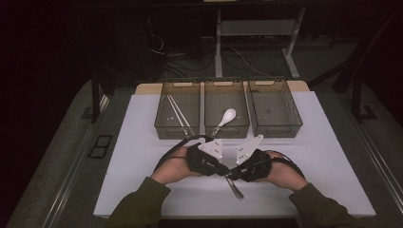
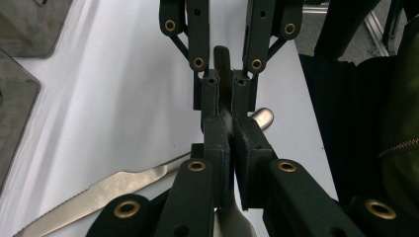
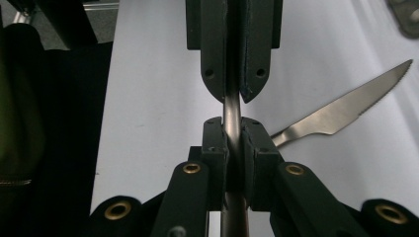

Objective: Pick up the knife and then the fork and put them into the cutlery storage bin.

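Near the tabletop's front edge, both my left gripper [image 1: 219, 167] and right gripper [image 1: 232, 174] are clamped on one metal utensil [image 1: 235, 188] (a handover, I judge); next, one releases.

Glossy metal knife [image 3: 341, 109] with a serrated edge, matt white table cover [image 1: 142, 142], translucent plastic bins [image 1: 228, 124].

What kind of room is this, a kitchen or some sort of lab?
Probably a lab or test bench, not a kitchen: a white work table with three clear sorting bins, dark surroundings, and loose cables on the floor behind.
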`<act>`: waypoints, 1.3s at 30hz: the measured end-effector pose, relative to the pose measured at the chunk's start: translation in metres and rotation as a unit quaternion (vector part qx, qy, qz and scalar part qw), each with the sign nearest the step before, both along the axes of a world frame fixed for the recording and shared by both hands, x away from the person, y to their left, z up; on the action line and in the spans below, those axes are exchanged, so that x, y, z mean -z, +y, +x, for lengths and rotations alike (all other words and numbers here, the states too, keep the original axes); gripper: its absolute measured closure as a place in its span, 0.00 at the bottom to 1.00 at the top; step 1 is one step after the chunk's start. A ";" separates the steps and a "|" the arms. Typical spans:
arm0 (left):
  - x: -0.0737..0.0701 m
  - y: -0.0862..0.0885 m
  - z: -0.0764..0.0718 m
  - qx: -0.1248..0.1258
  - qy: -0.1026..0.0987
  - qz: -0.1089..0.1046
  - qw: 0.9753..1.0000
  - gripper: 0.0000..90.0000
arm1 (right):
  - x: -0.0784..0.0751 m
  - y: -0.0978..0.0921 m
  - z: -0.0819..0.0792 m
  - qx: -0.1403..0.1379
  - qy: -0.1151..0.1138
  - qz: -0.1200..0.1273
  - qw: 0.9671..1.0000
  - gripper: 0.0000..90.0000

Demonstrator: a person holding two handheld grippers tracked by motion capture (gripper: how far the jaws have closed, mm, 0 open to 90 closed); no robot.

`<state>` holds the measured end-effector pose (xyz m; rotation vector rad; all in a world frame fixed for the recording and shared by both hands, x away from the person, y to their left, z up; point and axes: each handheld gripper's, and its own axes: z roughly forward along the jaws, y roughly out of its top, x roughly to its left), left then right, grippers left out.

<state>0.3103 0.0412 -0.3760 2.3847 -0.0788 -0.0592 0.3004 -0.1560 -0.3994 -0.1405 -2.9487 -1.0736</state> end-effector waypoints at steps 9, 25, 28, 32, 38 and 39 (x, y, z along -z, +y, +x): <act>-0.006 0.014 0.004 -0.059 0.003 -0.047 0.997 0.55 | -0.004 -0.007 0.003 0.019 0.016 0.013 1.000 0.91; 0.004 0.086 -0.005 -0.226 -0.005 -0.123 0.966 0.27 | -0.016 -0.052 0.023 0.104 0.011 0.029 0.994 0.91; 0.010 0.095 -0.012 -0.248 0.003 -0.134 0.959 0.24 | -0.022 -0.064 0.027 0.138 0.019 0.041 0.989 0.91; 0.021 0.103 -0.021 -0.270 0.009 -0.135 0.953 0.18 | -0.032 -0.083 0.035 0.177 0.012 0.051 0.983 0.91; 0.034 0.110 -0.031 -0.301 0.012 -0.128 0.945 0.11 | -0.044 -0.109 0.051 0.238 0.000 0.059 0.970 0.91; 0.036 0.110 -0.032 -0.306 0.013 -0.130 0.943 0.09 | -0.045 -0.112 0.055 0.249 -0.005 0.058 0.967 0.91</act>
